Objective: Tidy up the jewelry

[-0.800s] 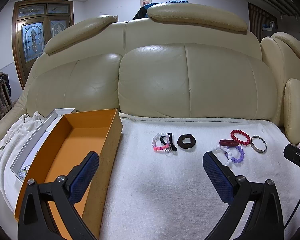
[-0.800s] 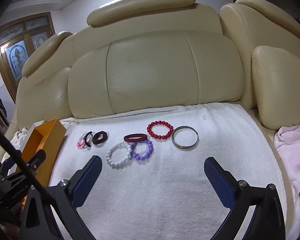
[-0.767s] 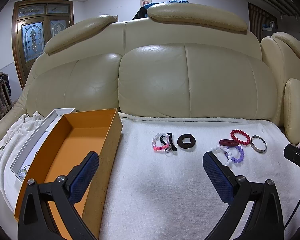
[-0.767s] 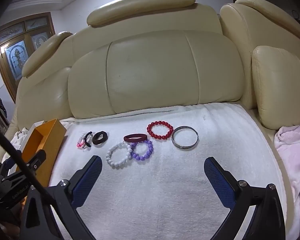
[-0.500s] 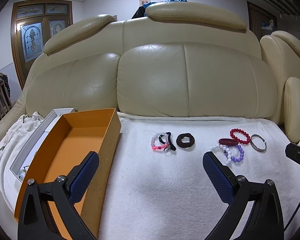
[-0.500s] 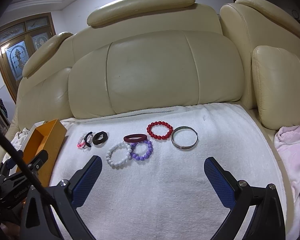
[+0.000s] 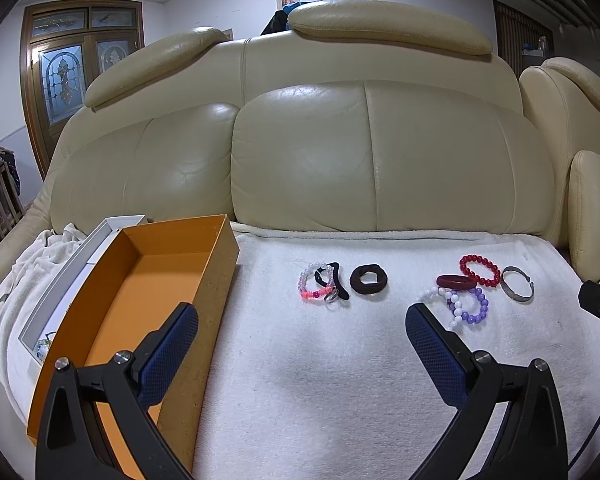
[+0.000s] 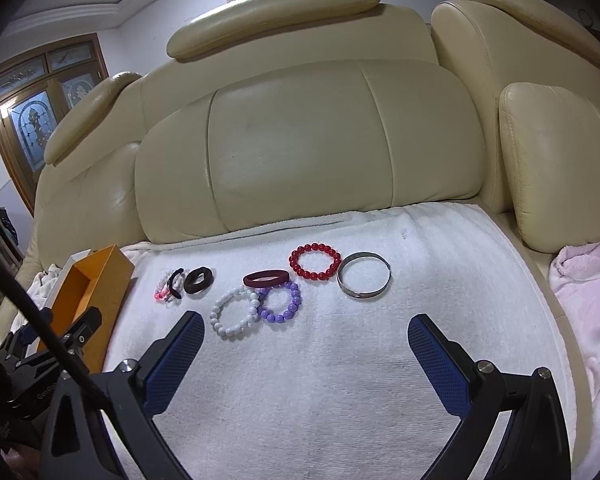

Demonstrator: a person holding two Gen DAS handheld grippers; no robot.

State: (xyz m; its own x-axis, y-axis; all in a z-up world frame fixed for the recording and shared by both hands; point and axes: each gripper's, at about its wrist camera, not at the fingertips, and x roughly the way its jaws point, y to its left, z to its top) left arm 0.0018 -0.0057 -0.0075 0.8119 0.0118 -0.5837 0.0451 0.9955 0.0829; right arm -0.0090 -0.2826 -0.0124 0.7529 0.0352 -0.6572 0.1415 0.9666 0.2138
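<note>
Several bracelets lie on a white towel (image 7: 340, 380) on a sofa seat. A pink and white bead bracelet (image 7: 314, 286), a black band (image 7: 337, 280) and a dark brown scrunchie (image 7: 368, 279) lie left of centre. A maroon band (image 8: 265, 278), white bead bracelet (image 8: 235, 317), purple bead bracelet (image 8: 281, 302), red bead bracelet (image 8: 315, 266) and silver bangle (image 8: 364, 275) lie to the right. An open orange box (image 7: 140, 300) stands at the left. My left gripper (image 7: 302, 332) and right gripper (image 8: 306, 340) are open, empty, short of the jewelry.
A white tray (image 7: 60, 280) with small items lies left of the orange box on a crumpled white cloth. The cream leather sofa back (image 7: 340, 160) rises behind the towel. A pink cloth (image 8: 588, 288) lies at the right by the armrest cushion (image 8: 556, 168).
Both views have shifted only slightly; the left gripper has drifted a little to the right. The jewelry and box have not moved and both grippers stay open.
</note>
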